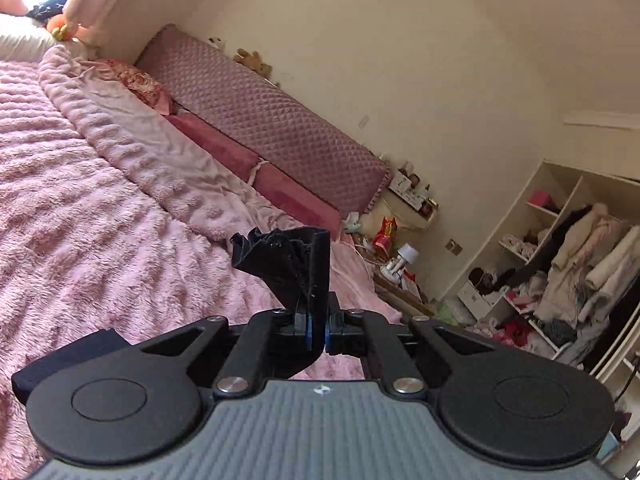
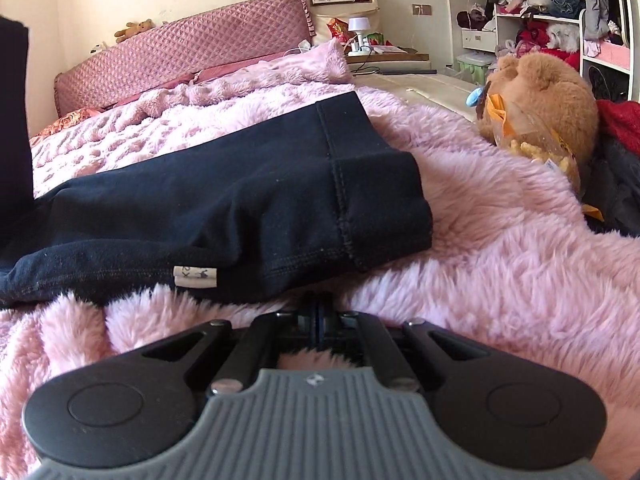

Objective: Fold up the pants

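my left gripper (image 1: 323, 330) has its jaws clenched on a bunched end of the black pants (image 1: 294, 266), held up off the pink blanket (image 1: 80, 200). judging by the task, i hold that end in the air so it can be carried over the rest and laid down as a fold. my right gripper (image 2: 320, 322) has its jaws clenched too, low in the pink blanket's (image 2: 500, 248) fur at the near hem of the pants (image 2: 224, 200); whether cloth is pinched there i cannot tell. i take it to be an anchor. the pants lie flat on the bed, long axis from about 2 o'clock to 8 o'clock, the stitched band at the 2 o'clock end. a dark strip of cloth rises at 9 o'clock.
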A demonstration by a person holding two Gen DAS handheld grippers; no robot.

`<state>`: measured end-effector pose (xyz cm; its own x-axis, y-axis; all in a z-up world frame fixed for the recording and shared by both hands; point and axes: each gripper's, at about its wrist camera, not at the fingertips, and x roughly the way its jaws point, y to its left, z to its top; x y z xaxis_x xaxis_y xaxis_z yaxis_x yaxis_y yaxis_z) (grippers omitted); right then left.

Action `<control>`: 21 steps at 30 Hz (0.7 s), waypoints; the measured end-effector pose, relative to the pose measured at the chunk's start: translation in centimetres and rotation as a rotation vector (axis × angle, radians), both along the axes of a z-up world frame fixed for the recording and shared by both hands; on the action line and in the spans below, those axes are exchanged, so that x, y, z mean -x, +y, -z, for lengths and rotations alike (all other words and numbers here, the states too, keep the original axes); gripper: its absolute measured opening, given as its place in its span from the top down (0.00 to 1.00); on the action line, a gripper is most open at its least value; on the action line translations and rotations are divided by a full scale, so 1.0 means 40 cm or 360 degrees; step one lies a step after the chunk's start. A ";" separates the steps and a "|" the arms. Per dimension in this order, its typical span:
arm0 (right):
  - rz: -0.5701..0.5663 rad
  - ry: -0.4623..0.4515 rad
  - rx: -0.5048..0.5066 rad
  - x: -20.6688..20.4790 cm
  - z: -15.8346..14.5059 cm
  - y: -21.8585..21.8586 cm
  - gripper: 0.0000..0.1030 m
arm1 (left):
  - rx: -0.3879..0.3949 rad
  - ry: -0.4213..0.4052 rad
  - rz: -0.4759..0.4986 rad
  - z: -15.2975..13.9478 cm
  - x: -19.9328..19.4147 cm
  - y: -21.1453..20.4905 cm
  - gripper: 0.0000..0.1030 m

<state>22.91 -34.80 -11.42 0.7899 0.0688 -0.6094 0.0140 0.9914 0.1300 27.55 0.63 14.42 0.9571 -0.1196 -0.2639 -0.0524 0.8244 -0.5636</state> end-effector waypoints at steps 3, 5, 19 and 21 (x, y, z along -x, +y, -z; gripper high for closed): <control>-0.0010 0.0007 0.0009 -0.002 -0.002 0.001 1.00 | -0.0042 0.0031 0.0096 0.017 -0.014 -0.125 0.96; -0.0018 0.0014 -0.0004 -0.006 -0.004 -0.005 1.00 | -0.0055 0.0076 0.0152 0.028 -0.028 -0.197 0.96; -0.0064 0.0082 -0.0092 -0.015 -0.018 -0.025 1.00 | -0.0598 0.0238 0.0311 0.192 -0.069 -0.555 0.95; -0.0059 0.0099 -0.0112 -0.019 -0.022 -0.030 1.00 | -0.0668 0.0271 0.0339 0.220 -0.072 -0.585 0.95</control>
<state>23.65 -36.01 -10.52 0.7466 0.1413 -0.6501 -0.0120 0.9799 0.1992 30.42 -22.78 5.61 0.8621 -0.1580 -0.4815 0.0797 0.9806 -0.1791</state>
